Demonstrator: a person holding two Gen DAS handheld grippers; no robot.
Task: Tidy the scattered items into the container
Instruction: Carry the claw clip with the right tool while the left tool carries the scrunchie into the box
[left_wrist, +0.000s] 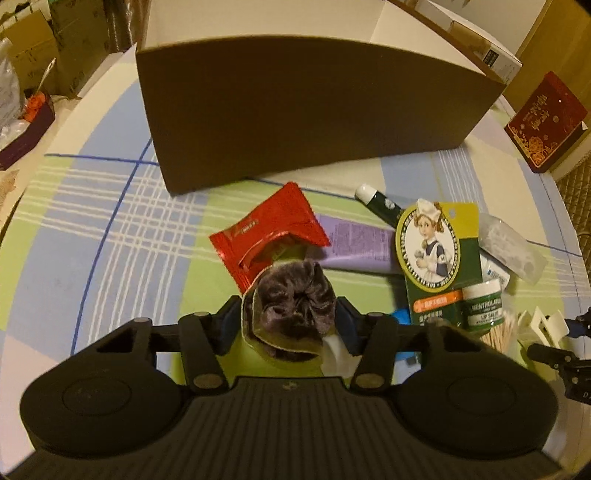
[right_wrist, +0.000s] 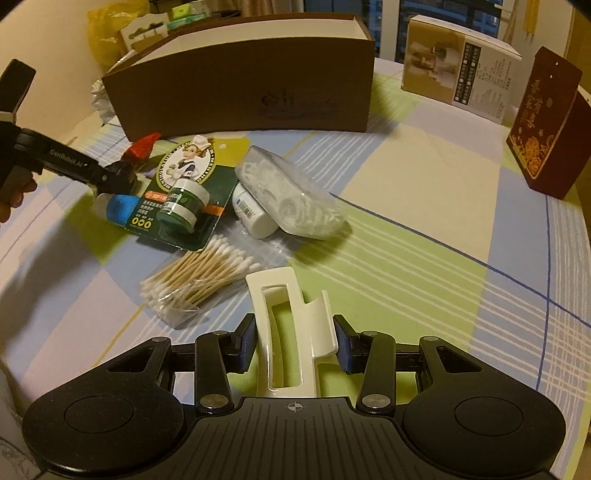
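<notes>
since the dark scrunchie (left_wrist: 293, 295) is soft and light, the left gripper (left_wrist: 288, 317) pinches its bunched middle above the bench (left_wrist: 110, 221). the right gripper (right_wrist: 293, 347) brackets one stiff, slippery white hair claw (right_wrist: 291, 332), its contact unclear. one brown container (right_wrist: 240, 99) stands behind; one swab bundle (right_wrist: 199, 273).

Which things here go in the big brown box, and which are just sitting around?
For the job: brown box, scrunchie in left gripper, hair clip in right gripper, cotton swabs, red packet, purple tube.

Just sitting around: red gift box, printed carton.
</notes>
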